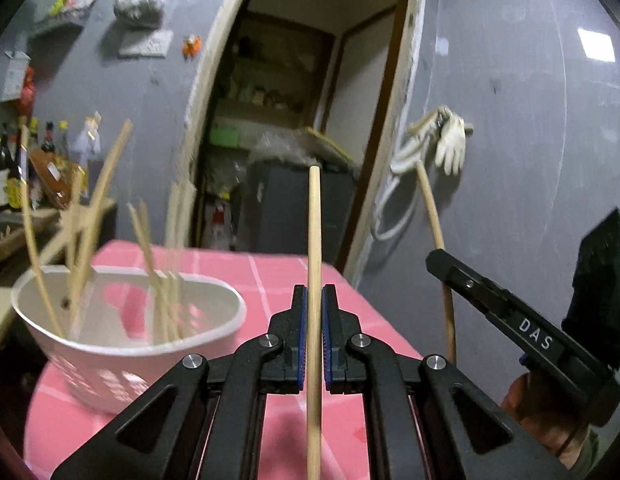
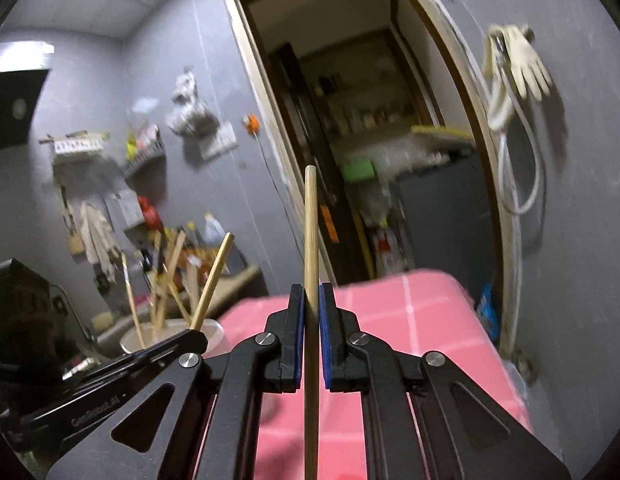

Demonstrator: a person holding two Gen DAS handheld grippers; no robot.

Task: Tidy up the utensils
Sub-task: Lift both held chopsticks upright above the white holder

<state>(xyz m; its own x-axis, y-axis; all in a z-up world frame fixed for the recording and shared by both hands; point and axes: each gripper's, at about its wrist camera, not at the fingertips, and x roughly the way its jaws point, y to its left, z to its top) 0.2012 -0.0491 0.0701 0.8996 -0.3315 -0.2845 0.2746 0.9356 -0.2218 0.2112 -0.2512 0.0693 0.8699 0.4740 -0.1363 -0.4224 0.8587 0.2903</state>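
Observation:
My left gripper (image 1: 314, 292) is shut on a wooden chopstick (image 1: 314, 232) that sticks up past its blue pads. My right gripper (image 2: 310, 290) is shut on a second chopstick (image 2: 310, 220) in the same way. In the left wrist view the right gripper (image 1: 440, 258) shows at the right, its chopstick (image 1: 430, 204) rising from it. A white perforated basket (image 1: 125, 344) holds several more chopsticks (image 1: 81, 232) and stands on the pink checked tablecloth (image 1: 269, 276) to the left of both grippers. The basket (image 2: 213, 330) also shows in the right wrist view, behind the left gripper (image 2: 191, 338).
A grey wall with an open doorway (image 1: 301, 112) to a storeroom lies ahead. White gloves (image 1: 450, 140) and a hose hang on the wall at the right. Bottles (image 1: 9, 168) crowd a counter at the left. A hand (image 1: 526, 396) holds the right gripper.

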